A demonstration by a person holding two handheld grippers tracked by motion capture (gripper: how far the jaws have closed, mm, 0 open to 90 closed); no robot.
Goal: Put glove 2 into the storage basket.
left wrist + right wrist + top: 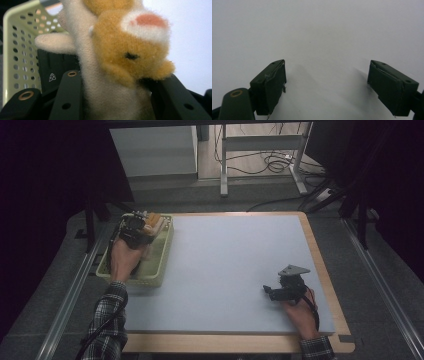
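A plush toy (117,62), cream with an orange-brown head and a white-and-pink patch, stands pinched between the two black jaws of my left gripper (117,100). In the high view the left gripper (142,226) hovers over the far end of a pale green perforated basket (162,255) at the table's left, with the toy (154,222) at its tip. My right gripper (269,291) rests near the front right of the grey mat, its jaws spread wide with only bare mat between the pads (274,82).
The basket wall (17,57) with its rows of holes rises close on the left of the left gripper view. A grey mat (230,265) covers the wooden table. Metal rails run along both sides, and a desk frame with cables stands beyond the far edge.
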